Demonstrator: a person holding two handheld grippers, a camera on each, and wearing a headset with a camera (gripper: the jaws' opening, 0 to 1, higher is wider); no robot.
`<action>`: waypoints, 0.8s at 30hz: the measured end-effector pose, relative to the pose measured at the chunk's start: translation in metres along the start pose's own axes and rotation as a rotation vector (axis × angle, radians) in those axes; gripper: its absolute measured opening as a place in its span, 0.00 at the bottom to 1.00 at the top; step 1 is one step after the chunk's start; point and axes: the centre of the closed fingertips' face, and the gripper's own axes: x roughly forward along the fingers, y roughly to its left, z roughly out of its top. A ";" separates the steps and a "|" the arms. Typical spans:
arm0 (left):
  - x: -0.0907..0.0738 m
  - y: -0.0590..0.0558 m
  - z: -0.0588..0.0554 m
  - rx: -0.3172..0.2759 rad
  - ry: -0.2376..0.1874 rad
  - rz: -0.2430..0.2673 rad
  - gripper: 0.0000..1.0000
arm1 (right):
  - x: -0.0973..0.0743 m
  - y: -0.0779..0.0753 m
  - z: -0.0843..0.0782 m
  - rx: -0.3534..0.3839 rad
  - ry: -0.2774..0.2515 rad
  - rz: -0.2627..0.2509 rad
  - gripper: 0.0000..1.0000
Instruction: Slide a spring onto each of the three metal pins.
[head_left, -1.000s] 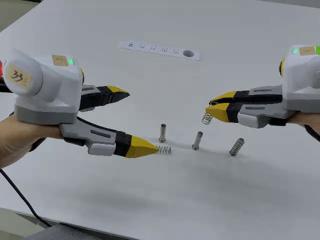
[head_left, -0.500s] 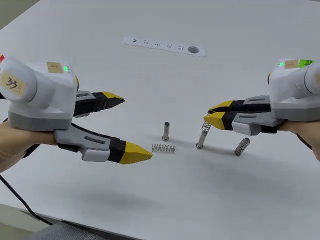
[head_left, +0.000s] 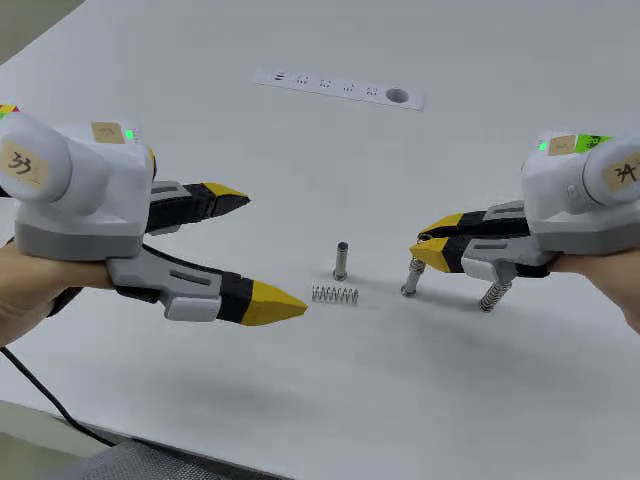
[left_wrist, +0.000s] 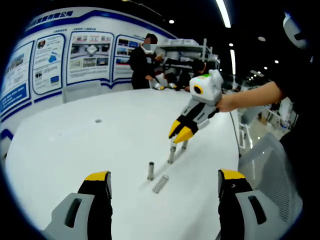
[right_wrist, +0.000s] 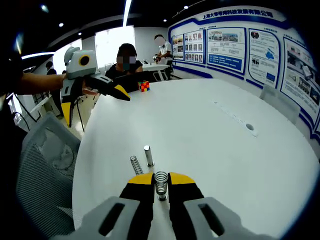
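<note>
Spring (right_wrist: 160, 182) between right tool (head_left: 426, 247) tips, over middle pin (head_left: 409, 287).

White round table (right_wrist: 225, 150), blue-trimmed poster wall (right_wrist: 240, 45) (ceiling strip lights (left_wrist: 223, 12) overhead), mesh chair (right_wrist: 40, 165)

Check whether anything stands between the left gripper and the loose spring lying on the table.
Nothing visible does. The spring lies flat on the bare table ahead of the open left gripper. The bare pin stands just beyond the spring, out of the path.
</note>
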 end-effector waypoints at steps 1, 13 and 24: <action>0.000 0.001 0.001 -0.001 -0.002 0.001 0.90 | 0.000 0.000 -0.001 0.002 0.001 -0.001 0.11; 0.001 0.004 0.000 0.005 0.015 0.007 0.89 | 0.010 -0.002 -0.018 -0.015 0.023 -0.001 0.11; 0.002 0.004 0.000 0.002 0.016 0.007 0.89 | 0.016 -0.005 -0.028 0.002 0.037 -0.018 0.12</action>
